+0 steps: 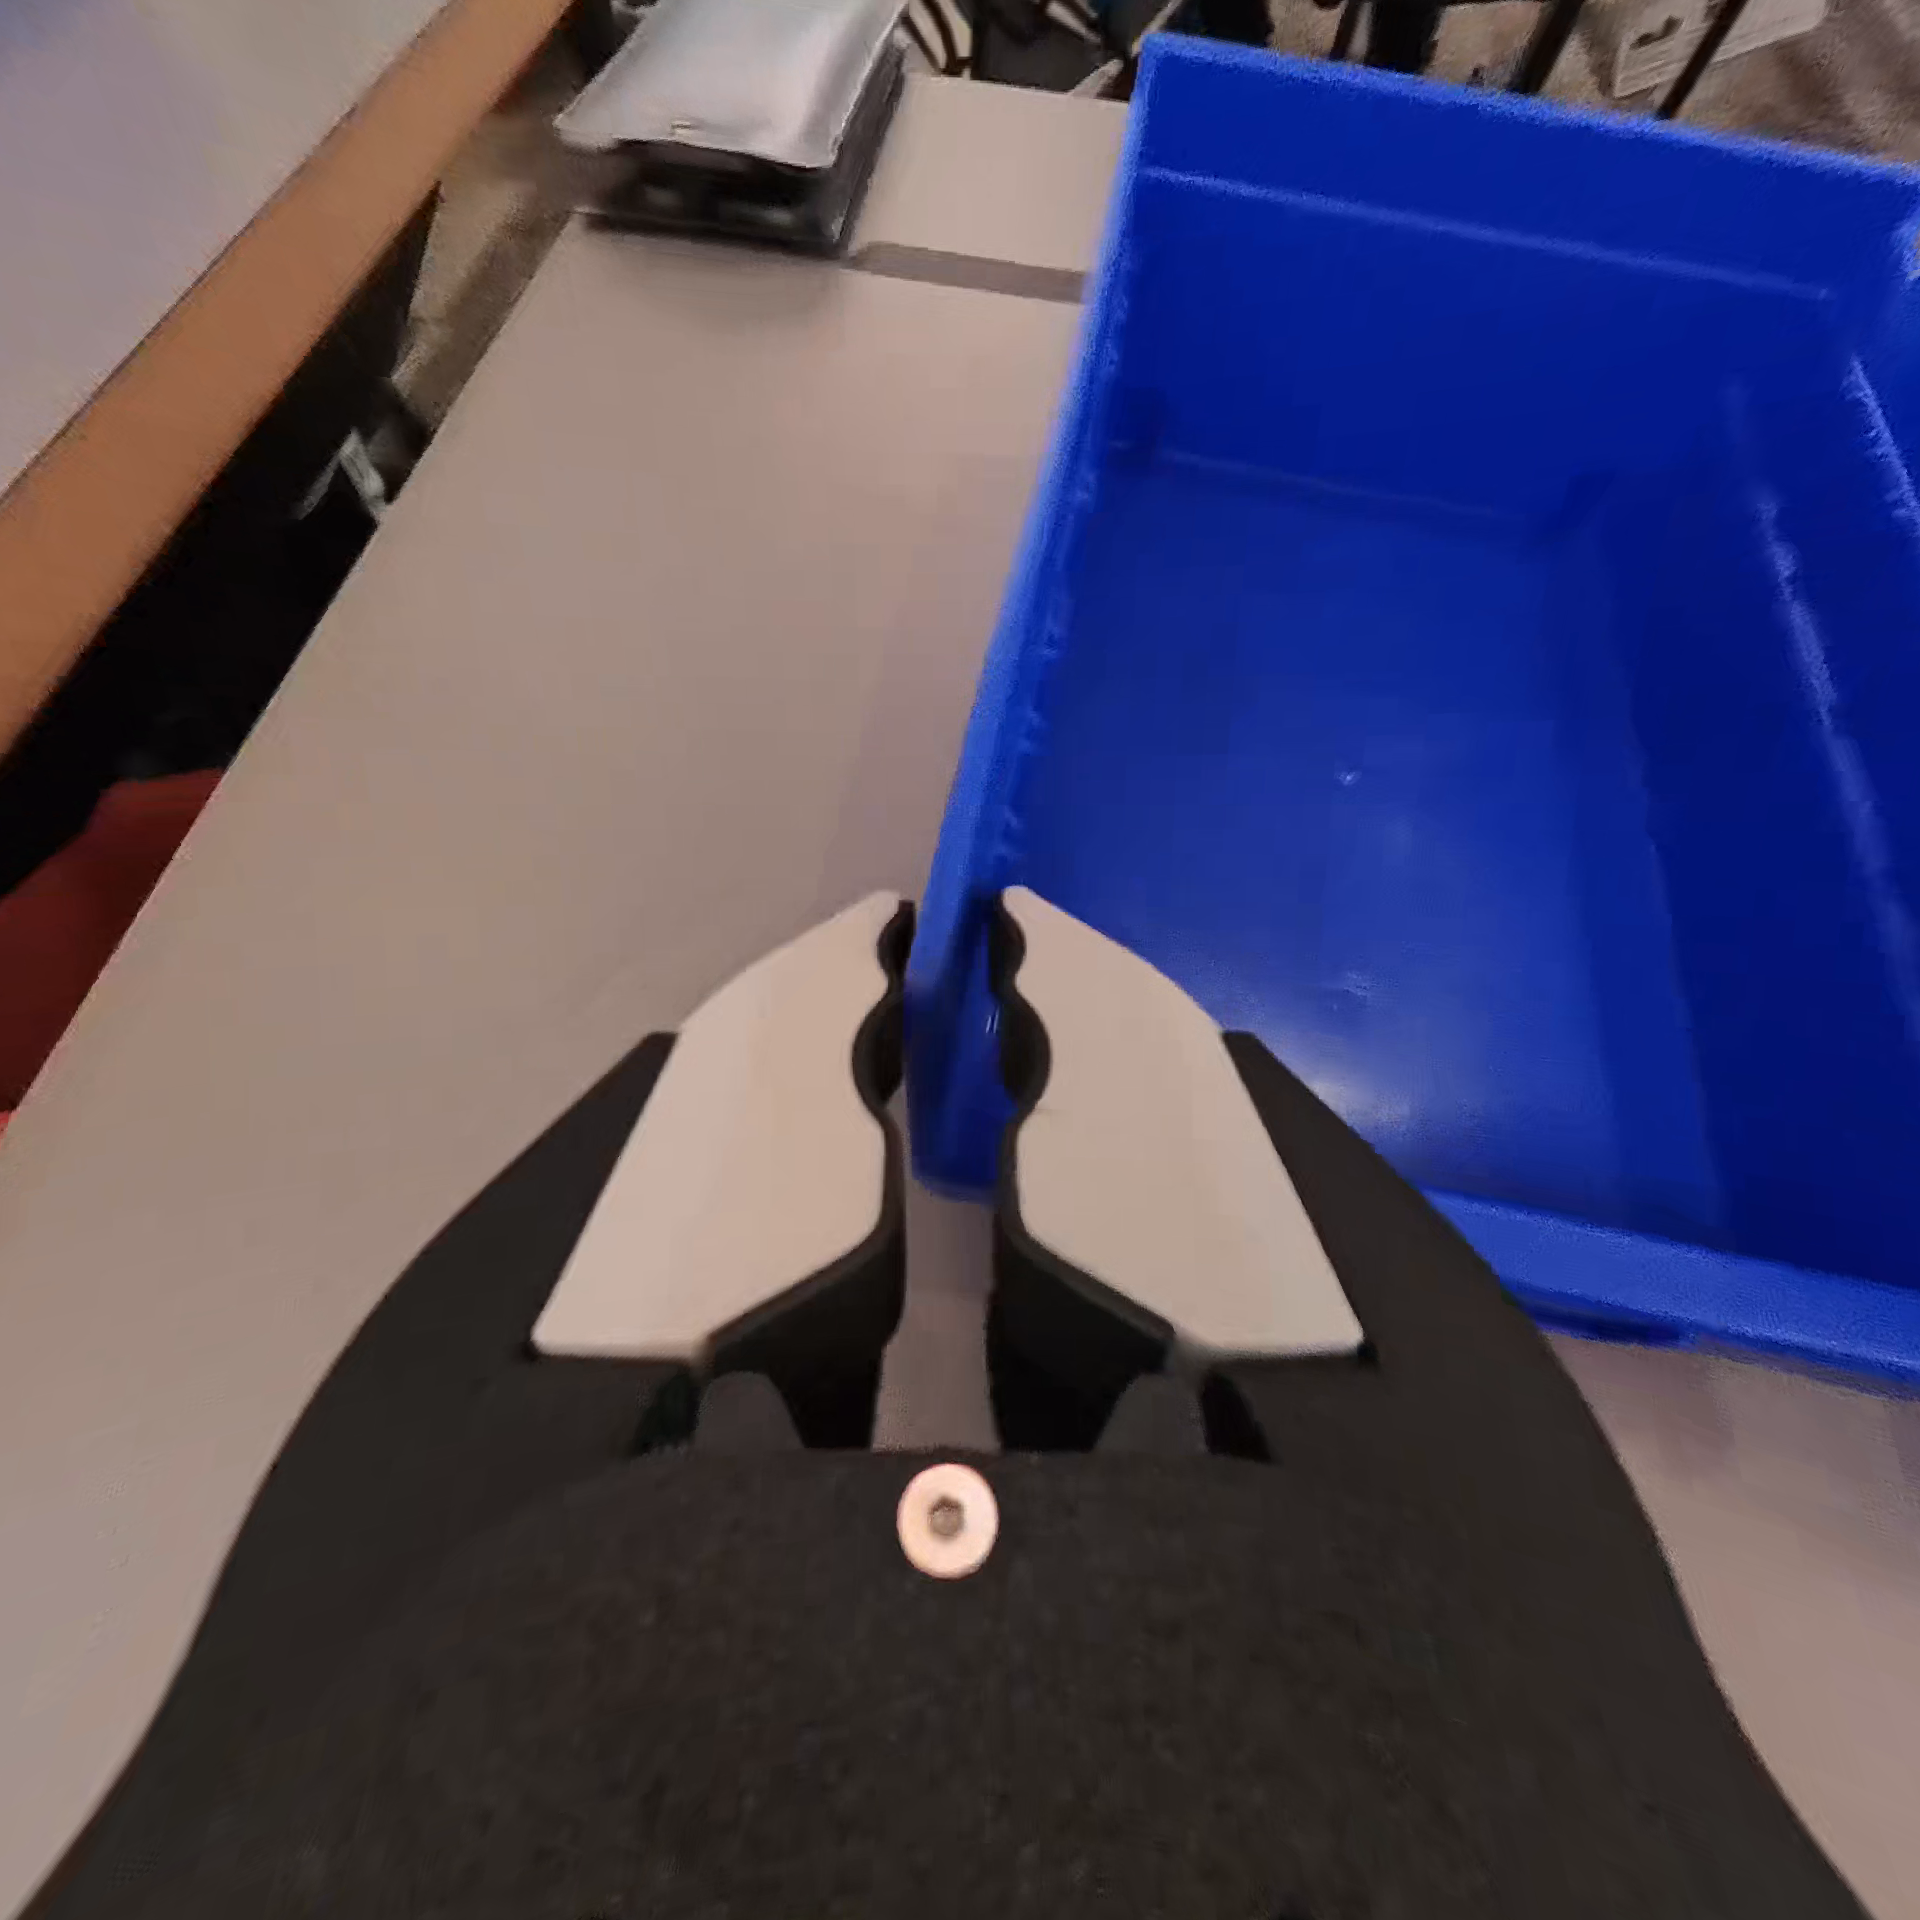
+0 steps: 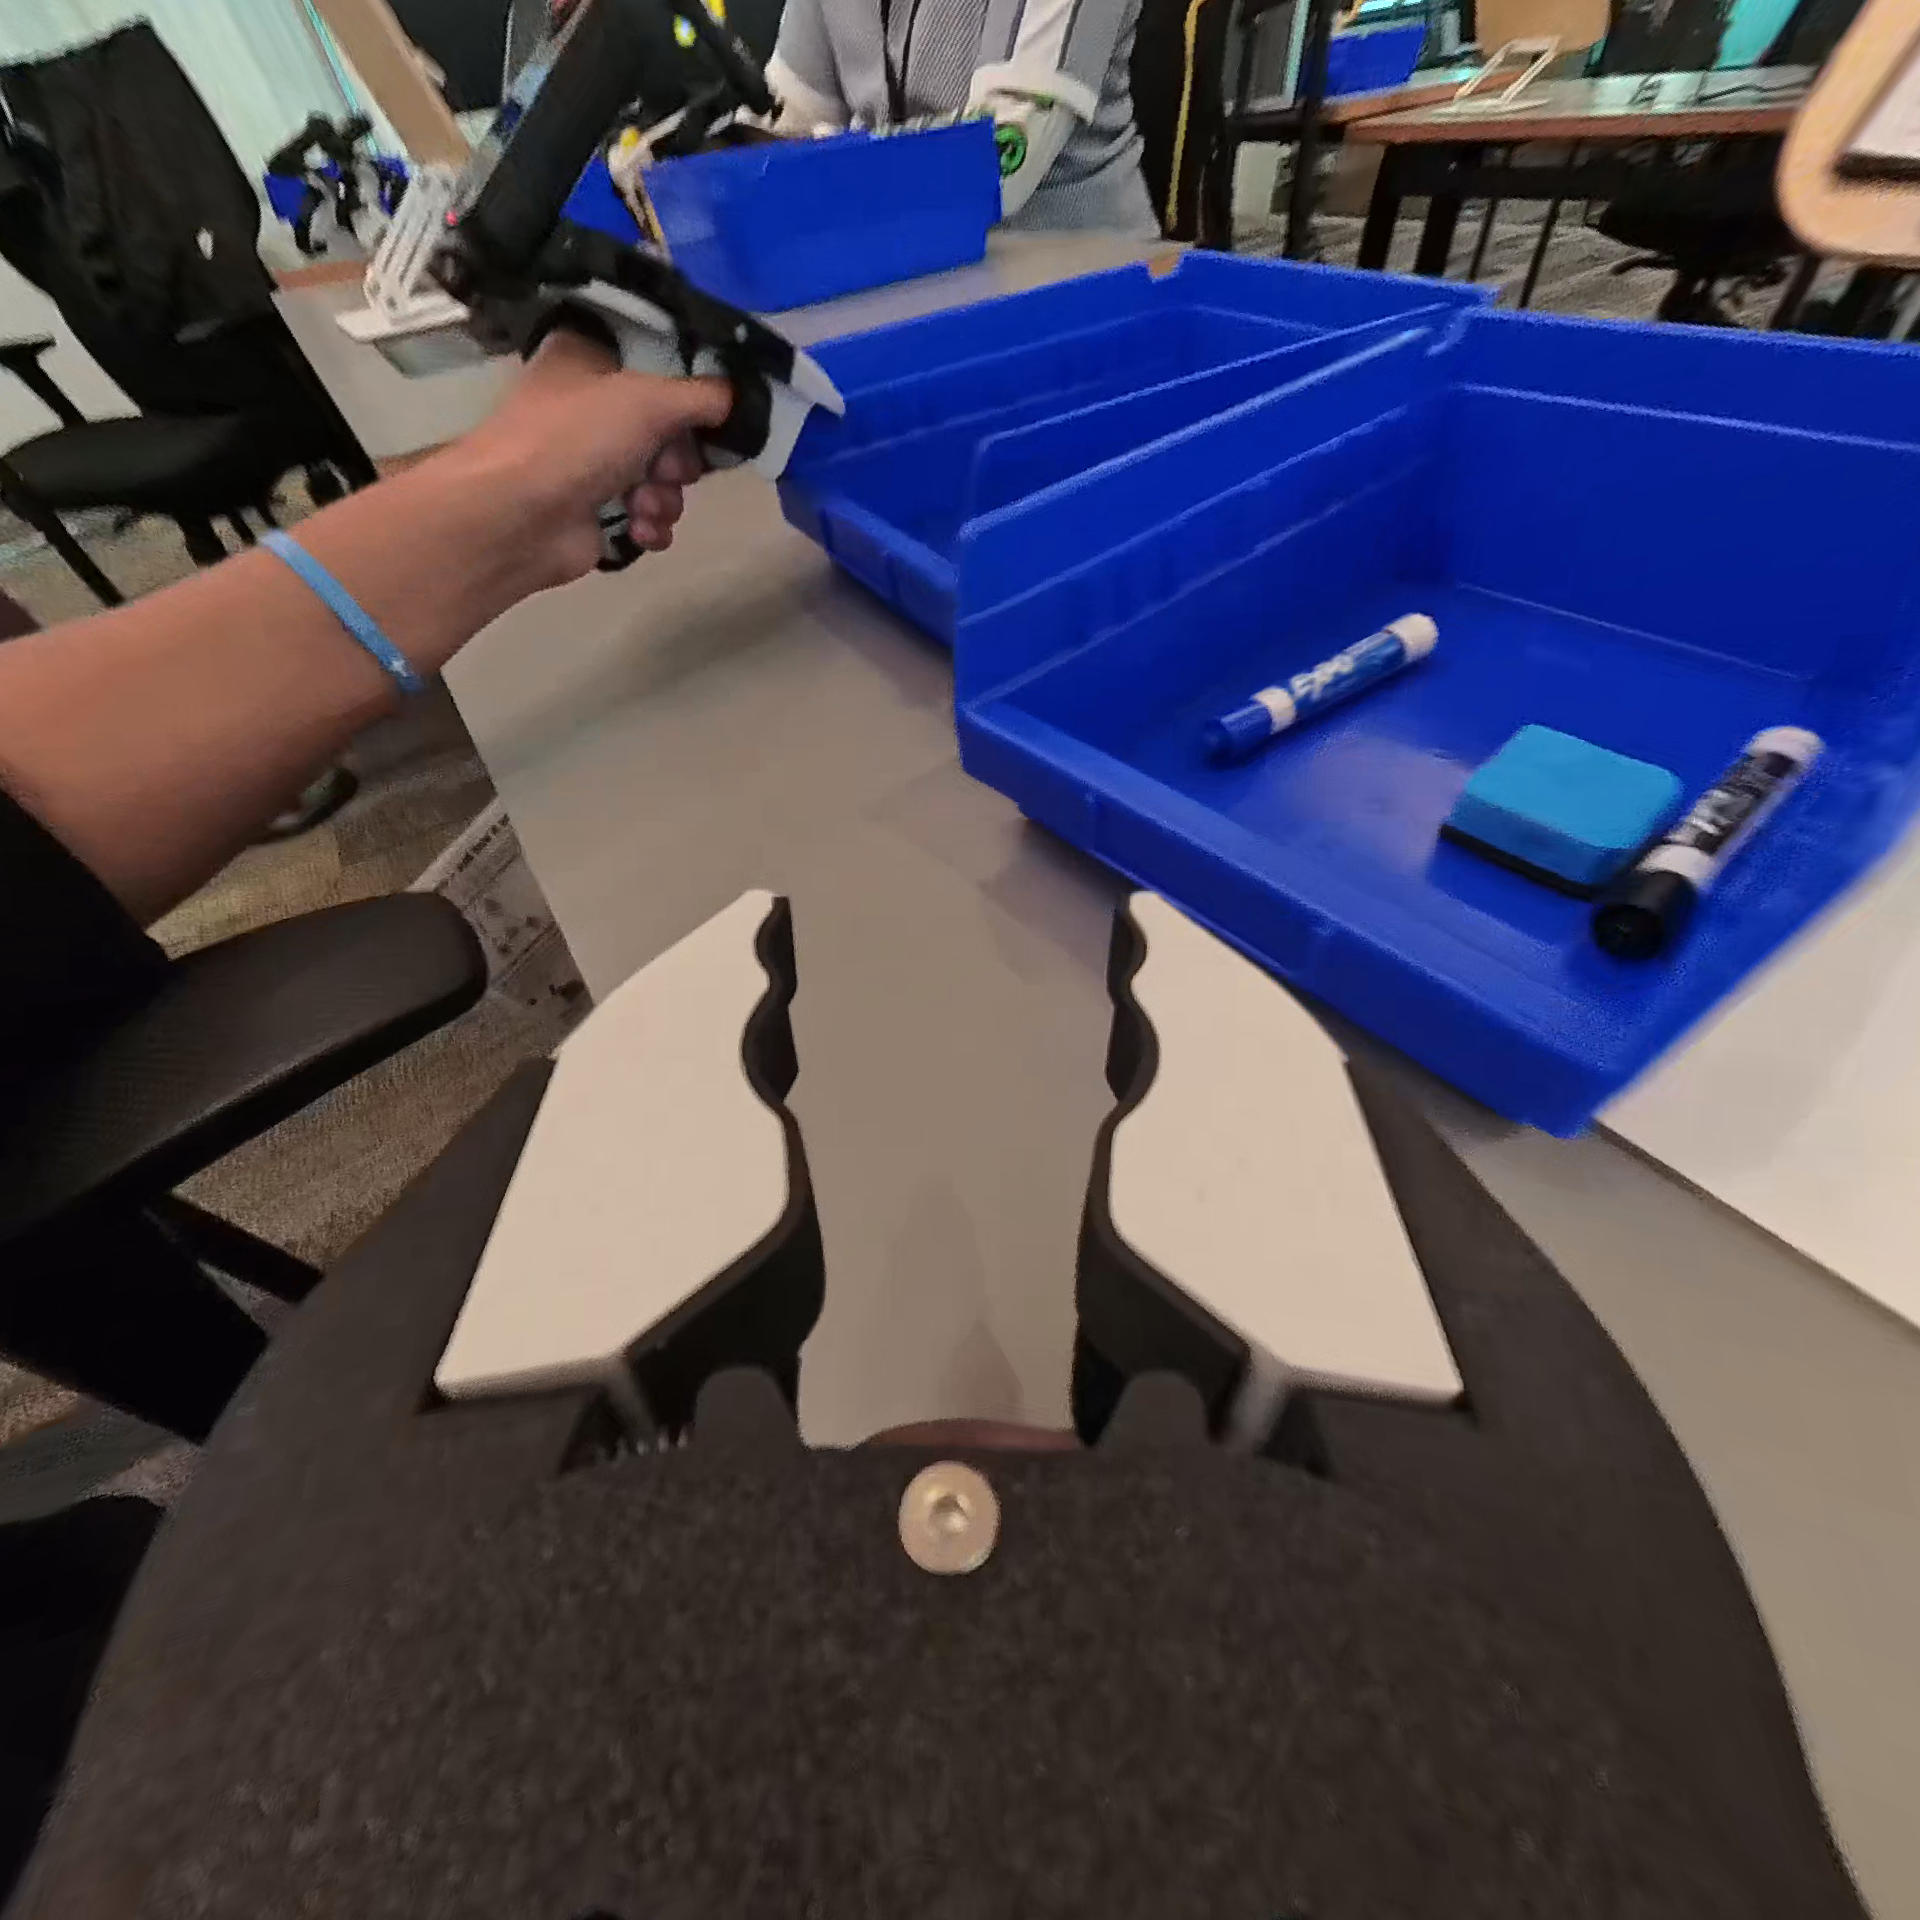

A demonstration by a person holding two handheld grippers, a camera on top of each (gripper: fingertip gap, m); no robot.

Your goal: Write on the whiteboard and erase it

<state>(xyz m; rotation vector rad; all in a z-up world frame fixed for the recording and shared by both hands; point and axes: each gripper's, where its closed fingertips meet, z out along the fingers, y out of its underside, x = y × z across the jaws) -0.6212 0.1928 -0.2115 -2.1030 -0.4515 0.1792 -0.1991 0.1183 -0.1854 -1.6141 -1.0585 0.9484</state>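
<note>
tongs empty, tools in bin

your right tongs stood wide open over the bench, gripping nothing. left tongs were nearly closed, empty, at the empty bin. blue marker, eraser and black marker lay apart in the near bin.

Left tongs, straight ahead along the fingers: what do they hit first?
Likely the near corner of the empty blue bin: the left tongs point right at its edge, fingertips nearly straddling it. Depth is unclear, so contact can't be confirmed.

Left wrist view looks down close at the empty blue bin; right wrist view, farther back, shares it.
</note>
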